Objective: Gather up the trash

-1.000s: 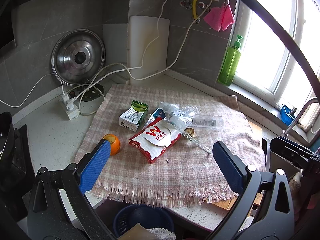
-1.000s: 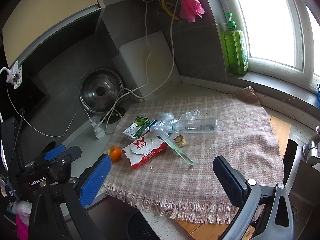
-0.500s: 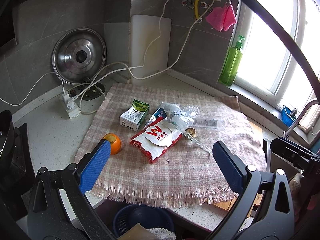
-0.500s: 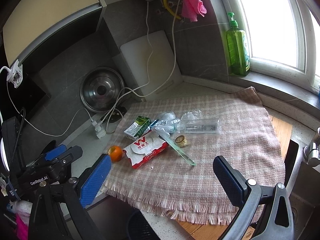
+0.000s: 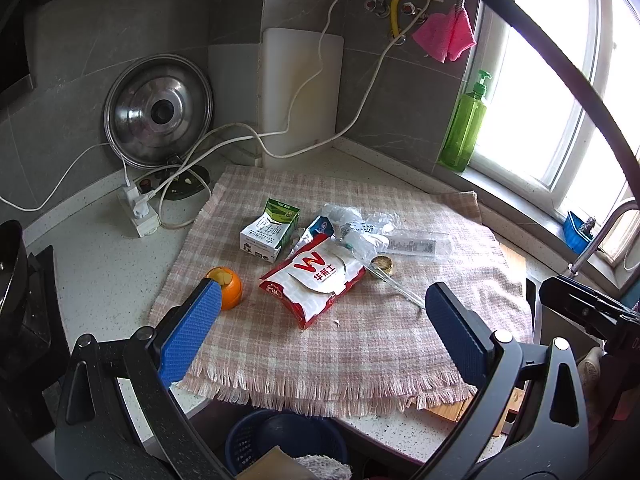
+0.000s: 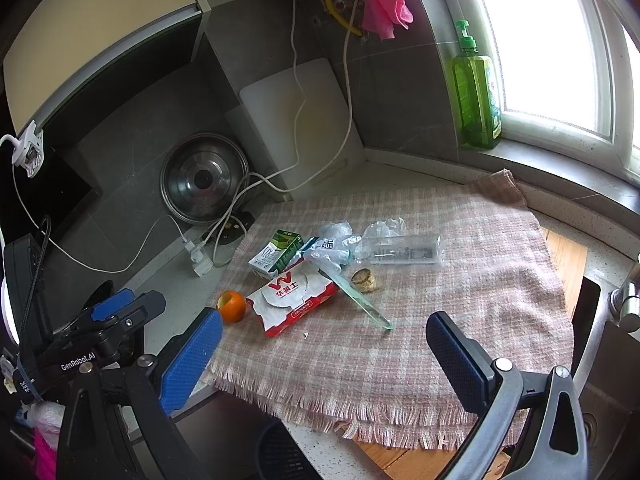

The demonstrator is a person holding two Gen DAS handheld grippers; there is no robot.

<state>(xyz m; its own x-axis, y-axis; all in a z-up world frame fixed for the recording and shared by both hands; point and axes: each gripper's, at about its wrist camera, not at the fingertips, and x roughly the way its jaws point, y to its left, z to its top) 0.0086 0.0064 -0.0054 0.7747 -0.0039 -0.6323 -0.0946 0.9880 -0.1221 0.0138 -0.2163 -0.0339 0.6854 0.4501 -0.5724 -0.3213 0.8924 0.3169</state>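
Trash is lying in a loose cluster near the middle of the checked cloth [image 5: 360, 352], and we are holding both grippers back at the cloth's near fringe, neither touching anything. We are keeping the left gripper [image 5: 320, 328] with its fingers spread wide and empty, and the red and white snack box [image 5: 314, 282] is sitting straight ahead between its fingertip lines, its long axis running diagonally from near-left to far-right. We are judging this arm the nearer one for the box, since in the right wrist view the same box [image 6: 292, 300] is falling left of centre. We are likewise holding the right gripper [image 6: 324, 350] wide apart with nothing in it; ahead of it the thin green stick [image 6: 358, 300] is pointing its near tip towards the gap between the fingers. Beyond the box the green and white carton [image 5: 270, 230], the crumpled clear plastic [image 5: 360, 228] and the small round cap [image 5: 382, 266] are lying close together, while the orange [image 5: 228, 286] is resting at the cloth's left edge, just past the left fingertip. We are seeing the rim of the blue basket [image 5: 240, 440] below the counter edge, directly beneath the left gripper, a likely place for the trash
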